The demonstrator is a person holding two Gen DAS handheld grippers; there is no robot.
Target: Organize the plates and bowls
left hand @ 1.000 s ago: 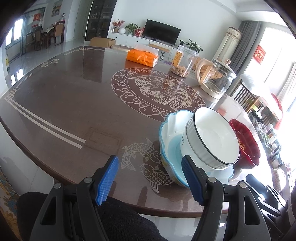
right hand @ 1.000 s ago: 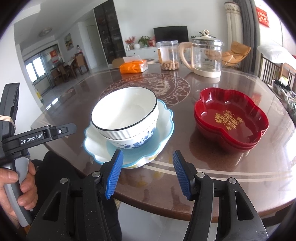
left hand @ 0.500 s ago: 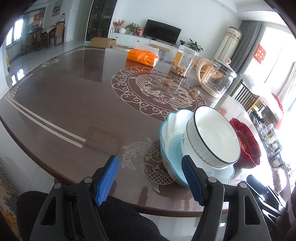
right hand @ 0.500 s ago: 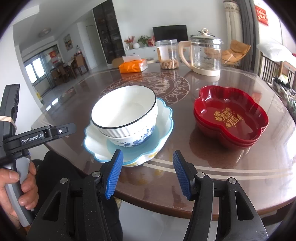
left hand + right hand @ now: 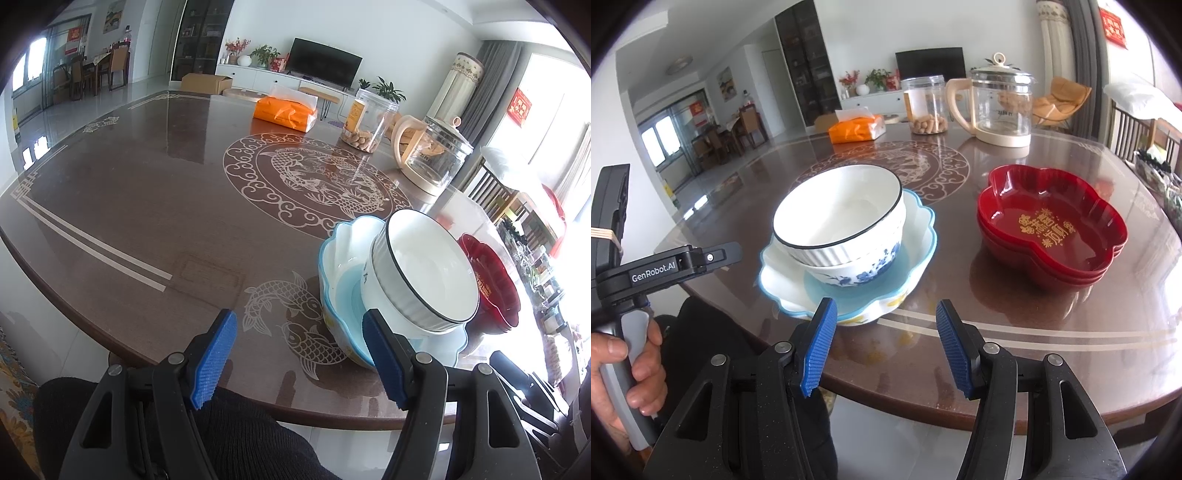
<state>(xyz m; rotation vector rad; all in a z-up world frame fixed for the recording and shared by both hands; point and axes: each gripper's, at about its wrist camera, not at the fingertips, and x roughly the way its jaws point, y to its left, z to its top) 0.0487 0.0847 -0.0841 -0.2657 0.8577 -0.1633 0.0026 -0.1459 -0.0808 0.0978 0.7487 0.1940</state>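
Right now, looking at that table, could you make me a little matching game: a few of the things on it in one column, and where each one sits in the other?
Things:
1. white bowl
2. red dishes
3. orange packet
4. glass kettle

Places:
A. far side, beside the nut jar
B. stacked on the table's right part
C. nested on a blue-flowered bowl in the scalloped plate
D. far left of the jar

Pairs: 1-C, 2-B, 3-D, 4-A

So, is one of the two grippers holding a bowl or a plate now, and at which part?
Nothing is held. The left gripper and the right gripper are both open and empty, short of the stacked bowls and the red plates.
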